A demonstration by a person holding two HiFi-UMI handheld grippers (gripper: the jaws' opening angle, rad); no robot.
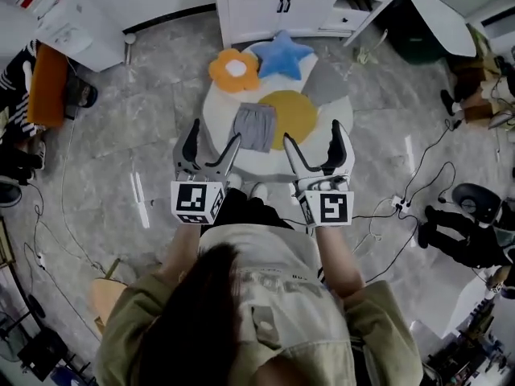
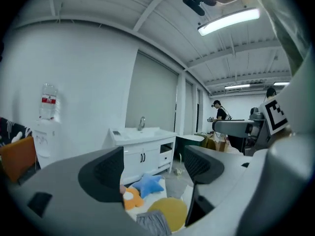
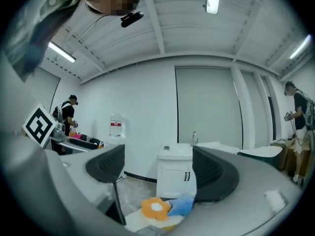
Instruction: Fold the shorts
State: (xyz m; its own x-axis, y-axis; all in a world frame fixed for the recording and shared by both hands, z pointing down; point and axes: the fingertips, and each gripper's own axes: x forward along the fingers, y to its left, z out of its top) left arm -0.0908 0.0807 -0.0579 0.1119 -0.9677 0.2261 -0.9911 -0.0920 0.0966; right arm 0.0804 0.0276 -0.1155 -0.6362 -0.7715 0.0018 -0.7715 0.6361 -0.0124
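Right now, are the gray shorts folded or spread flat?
Folded, it seems: the shorts lie as one compact rectangle on the white mat, no separate legs showing.

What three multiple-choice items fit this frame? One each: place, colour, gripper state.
1. Where are the shorts?
A) in a basket
B) lying next to the yellow cushion
C) inside a drawer

2. What colour is the star cushion?
A) orange
B) grey
C) blue

3. How are the left gripper and right gripper?
A) both open, holding nothing
B) both shut
C) left shut on cloth

Answers:
1 B: the head view shows them lying at the cushion's left edge.
2 C: the star is blue in all three views.
3 A: each gripper view shows its jaws apart with nothing held between them.
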